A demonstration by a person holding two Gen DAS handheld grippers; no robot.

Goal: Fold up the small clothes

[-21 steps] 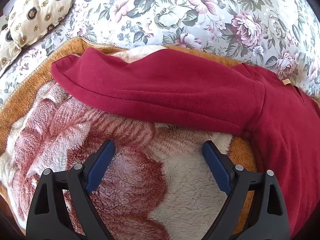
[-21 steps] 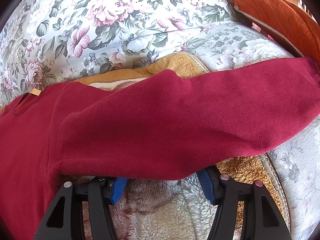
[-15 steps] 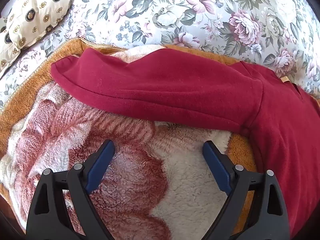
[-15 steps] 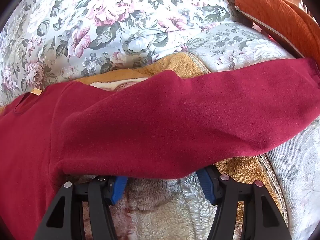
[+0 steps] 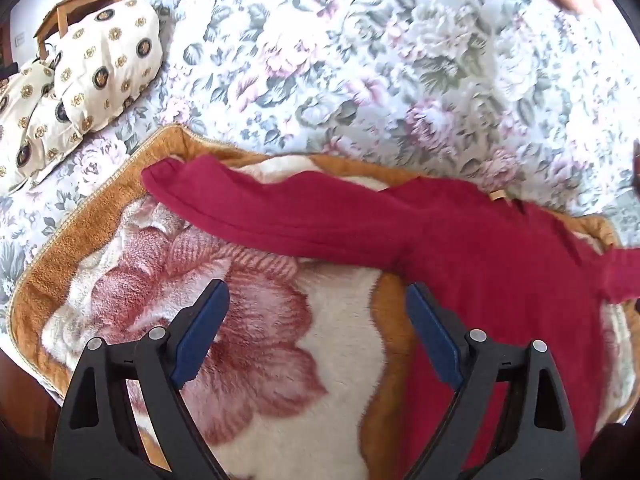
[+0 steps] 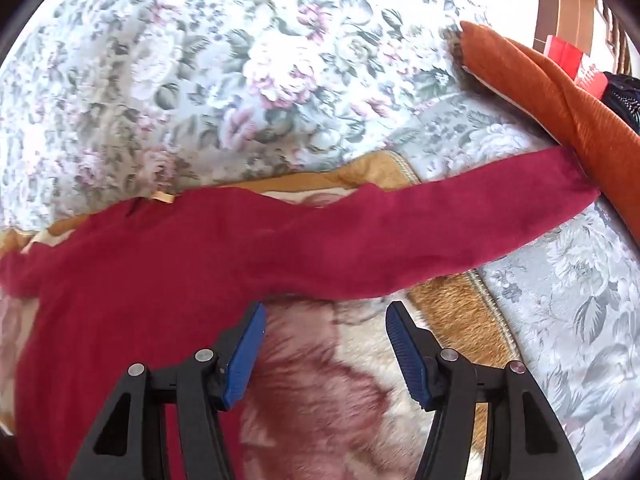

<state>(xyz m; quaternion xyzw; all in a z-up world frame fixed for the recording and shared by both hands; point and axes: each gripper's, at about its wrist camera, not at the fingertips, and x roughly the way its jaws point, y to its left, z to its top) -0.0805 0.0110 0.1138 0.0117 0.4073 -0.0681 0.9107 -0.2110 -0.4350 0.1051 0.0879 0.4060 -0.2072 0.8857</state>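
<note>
So we're right at the start of the fold: both grippers hang spread wide over the blanket (image 5: 280, 360) with nothing in them, left gripper (image 5: 316, 336) just short of the left sleeve (image 5: 280, 212), right gripper (image 6: 324, 356) at the edge of the right sleeve (image 6: 440, 232). The red sweater (image 5: 500, 280) lies flat, sleeves out sideways. Next move, we'd guess, is pinching a cuff and swinging it across the body. Further back there's the floral bedspread (image 5: 360, 60), two pillows (image 5: 100, 72) off left, and an orange cushion (image 6: 560, 100) touching the right cuff, which might crowd that grab.
</note>
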